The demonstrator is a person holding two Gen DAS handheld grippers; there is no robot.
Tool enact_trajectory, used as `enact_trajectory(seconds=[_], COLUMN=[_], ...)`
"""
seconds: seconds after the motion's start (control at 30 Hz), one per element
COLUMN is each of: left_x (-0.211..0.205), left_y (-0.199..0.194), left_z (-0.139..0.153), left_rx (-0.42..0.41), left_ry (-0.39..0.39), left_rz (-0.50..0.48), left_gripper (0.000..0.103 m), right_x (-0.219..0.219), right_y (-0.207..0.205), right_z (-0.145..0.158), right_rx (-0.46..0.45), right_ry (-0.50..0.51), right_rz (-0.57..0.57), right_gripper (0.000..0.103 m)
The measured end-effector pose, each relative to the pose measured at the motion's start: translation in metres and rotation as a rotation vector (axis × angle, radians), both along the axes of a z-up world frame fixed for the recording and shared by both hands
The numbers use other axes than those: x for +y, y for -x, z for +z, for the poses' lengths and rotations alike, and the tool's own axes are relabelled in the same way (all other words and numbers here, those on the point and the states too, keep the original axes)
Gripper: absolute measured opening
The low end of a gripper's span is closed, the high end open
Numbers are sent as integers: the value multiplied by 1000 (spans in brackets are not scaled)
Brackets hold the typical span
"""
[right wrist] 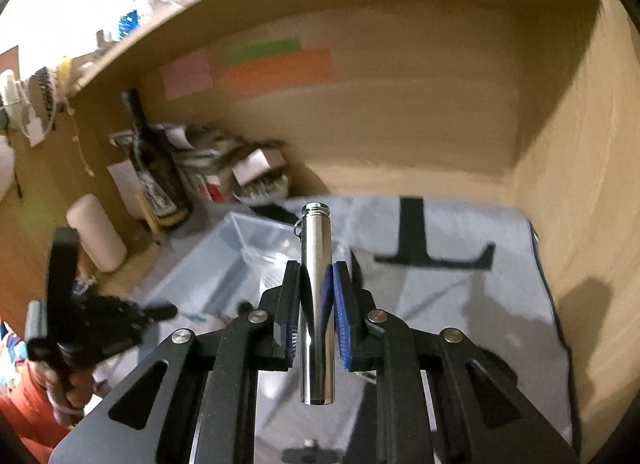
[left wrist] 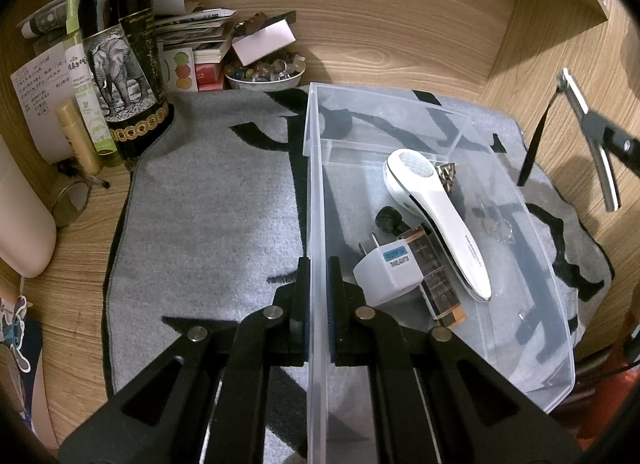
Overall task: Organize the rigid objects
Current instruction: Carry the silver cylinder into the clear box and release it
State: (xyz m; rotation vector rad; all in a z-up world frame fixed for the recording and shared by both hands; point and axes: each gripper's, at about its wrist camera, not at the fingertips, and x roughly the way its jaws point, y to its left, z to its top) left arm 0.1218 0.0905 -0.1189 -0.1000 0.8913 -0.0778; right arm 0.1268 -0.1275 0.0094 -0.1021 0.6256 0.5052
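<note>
**Metal tube pinched above the mat, bin held by its wall**

The left gripper [left wrist: 318, 284] is pressed together on the near wall of the clear plastic bin [left wrist: 520, 232], one finger outside the wall and one inside. The bin sits on a grey mat [left wrist: 208, 204] with black markings, which lies on a wooden desk [left wrist: 400, 24].

Inside the bin lie a white handheld device [left wrist: 436, 220] (its round head points toward the far end), a white travel adapter [left wrist: 386, 270] with its prongs up and to the left, a clear rectangular case with orange ends [left wrist: 438, 284] partly under the device, a small black knob-like piece [left wrist: 387, 218], and a small patterned metal item [left wrist: 447, 174] touching the device's head.

The right gripper [right wrist: 316, 280] pinches a shiny metal tube [right wrist: 316, 304] between its blue pads [right wrist: 340, 304]. The tube runs lengthwise along the fingers, its ribbed cap with a small ring pointing forward, past the fingertips. It is held in the air above the mat, to the right of the bin (this view is blurred).

At the desk's back left stand a dark bottle with an elephant label [left wrist: 120, 64], a green-capped spray bottle [left wrist: 86, 96] and a bowl of beads [left wrist: 264, 72], beside stacked papers.
</note>
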Motion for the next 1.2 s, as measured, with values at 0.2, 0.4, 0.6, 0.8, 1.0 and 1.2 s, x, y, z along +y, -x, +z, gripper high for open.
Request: enact_trajectory(seconds=[0.2, 0.4, 0.6, 0.8, 1.0, 1.2], left_x=[0, 0, 0, -1, -2, -2], left_y=[0, 0, 0, 0, 0, 0], left_z=[0, 0, 0, 0, 1, 1], left_rx=[0, 0, -1, -1, -2, -1], left_ry=[-1, 0, 0, 0, 0, -1], left_rz=[-1, 0, 1, 1, 1, 2], left_gripper=[5, 5, 5, 5, 5, 5], right_x=[20, 38, 52, 63, 69, 73], right_y=[3, -1, -7, -13, -21, -21], right_z=[0, -23, -51, -69, -81, -81], right_rx=[1, 84, 138, 173, 205, 203], right_ry=[-18, -27, 55, 115, 159, 179], right_rz=[73, 125, 115, 128, 133, 139], right_gripper=[14, 14, 15, 15, 15, 15])
